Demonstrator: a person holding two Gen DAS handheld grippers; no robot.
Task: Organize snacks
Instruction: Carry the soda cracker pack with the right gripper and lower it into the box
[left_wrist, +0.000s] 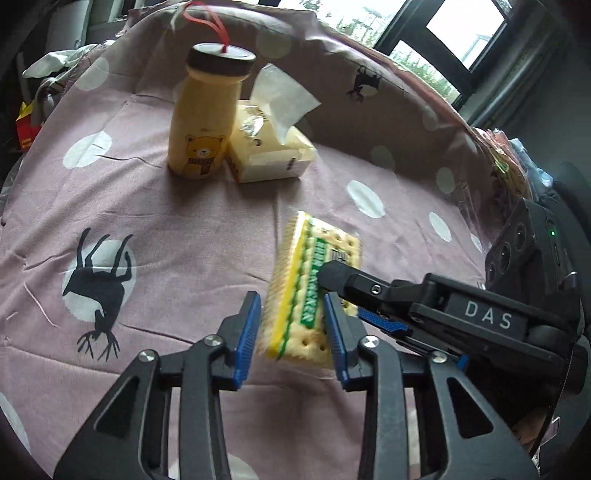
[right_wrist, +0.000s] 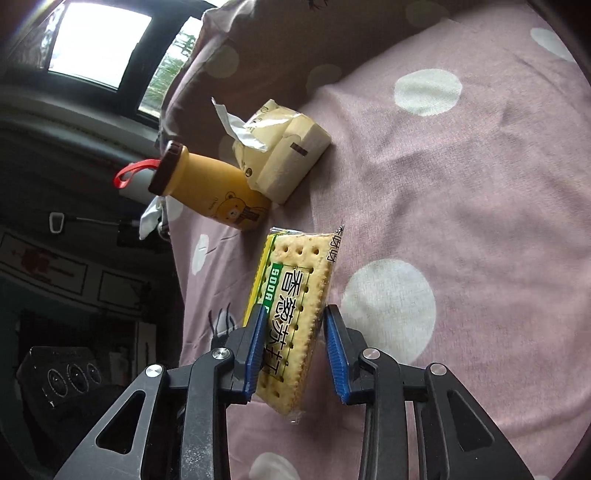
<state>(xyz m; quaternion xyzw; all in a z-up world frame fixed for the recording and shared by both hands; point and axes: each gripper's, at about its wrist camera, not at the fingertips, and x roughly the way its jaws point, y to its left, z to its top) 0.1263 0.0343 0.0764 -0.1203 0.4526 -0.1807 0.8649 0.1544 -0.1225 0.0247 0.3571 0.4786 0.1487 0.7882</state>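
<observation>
A soda cracker pack (left_wrist: 295, 280) with a yellow edge and a green band sits between the blue pads of my left gripper (left_wrist: 291, 306), which is shut on its near end. My right gripper (left_wrist: 345, 295) reaches in from the right, its upper black finger lying on the pack's face and its lower pad under the edge. In the right wrist view a cracker pack (right_wrist: 295, 280) of the same print is tilted between the pads of my right gripper (right_wrist: 295, 312), shut on it. The left gripper's fingers do not show there.
A yellow bear-print bottle (left_wrist: 201, 122) (right_wrist: 218, 192) with a brown cap and red loop stands beside a cream tissue pack (left_wrist: 269, 155) (right_wrist: 288, 158) farther back. All rest on a pink dotted cloth (left_wrist: 184, 240) (right_wrist: 461, 203). Bagged items (left_wrist: 513, 166) lie at the right edge.
</observation>
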